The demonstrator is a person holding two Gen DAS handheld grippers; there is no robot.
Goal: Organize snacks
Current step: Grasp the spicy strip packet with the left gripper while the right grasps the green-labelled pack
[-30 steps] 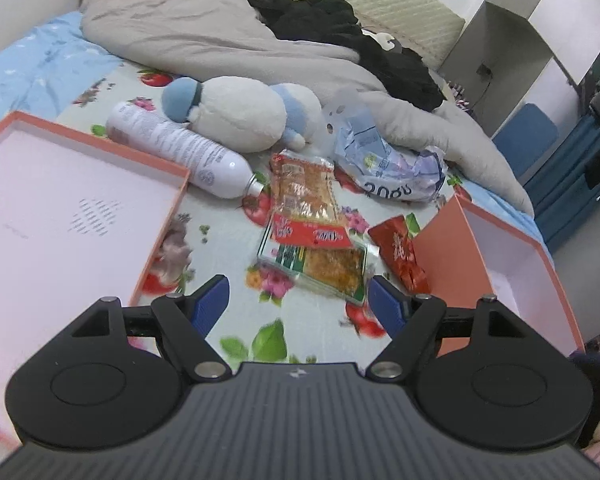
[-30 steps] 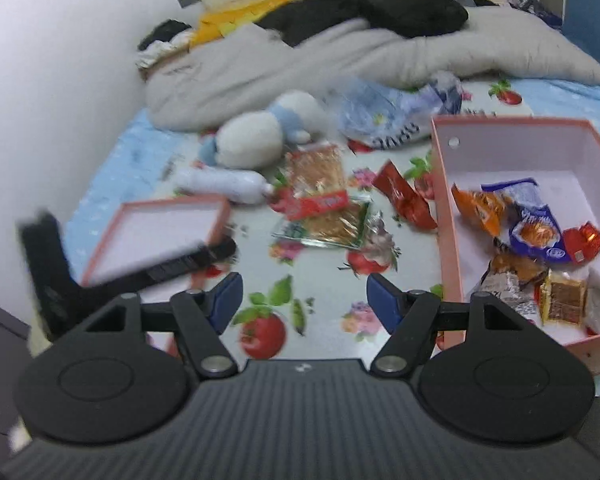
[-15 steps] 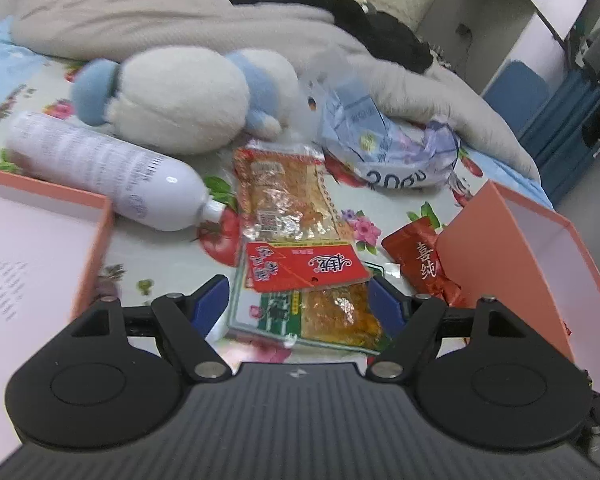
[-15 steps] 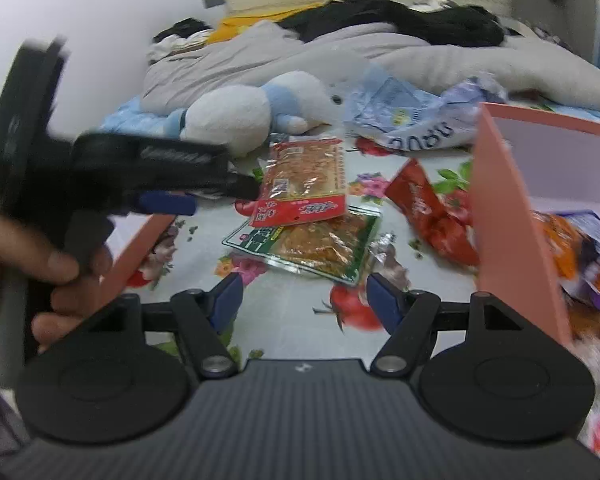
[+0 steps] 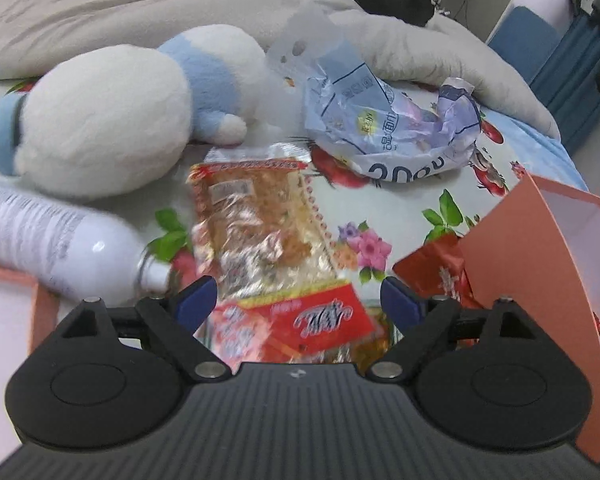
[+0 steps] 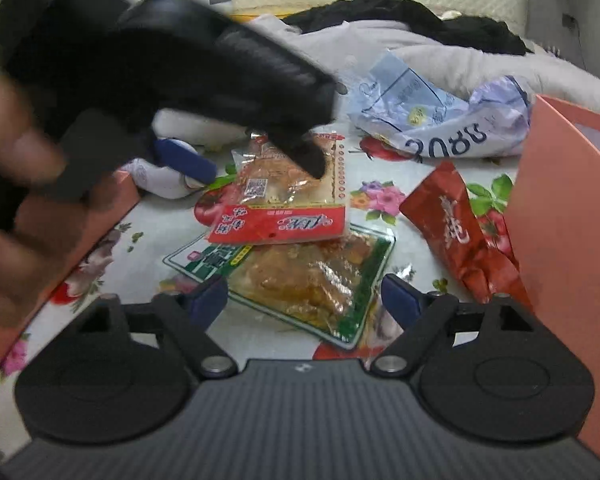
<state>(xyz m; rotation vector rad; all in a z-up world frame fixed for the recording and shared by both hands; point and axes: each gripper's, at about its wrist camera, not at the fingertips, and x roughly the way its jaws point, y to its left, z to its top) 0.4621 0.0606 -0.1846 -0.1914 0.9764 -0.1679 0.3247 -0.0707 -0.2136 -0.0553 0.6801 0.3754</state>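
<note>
Bed: a flowered sheet carries the snacks, with a grey quilt and dark clothes bunched behind.
Left hand: the left gripper tilts steeply down over a clear snack packet; from the right wrist view the person's blurred hand grips its handle.
Right hand: the right gripper points down at a green-edged snack packet, which lies partly under the clear one.
Writing: the clear packet's red band bears Chinese characters I cannot read; a crumpled pale bag shows upside-down letters.
Left fingers: wide apart, just been opening, straddling the packet's red end; not pressing it.
Right fingers: wide apart, just been opening, holding nothing.
Nearby: a red wrapper lies beside the pink box; a white bottle and a plush toy lie left.
</note>
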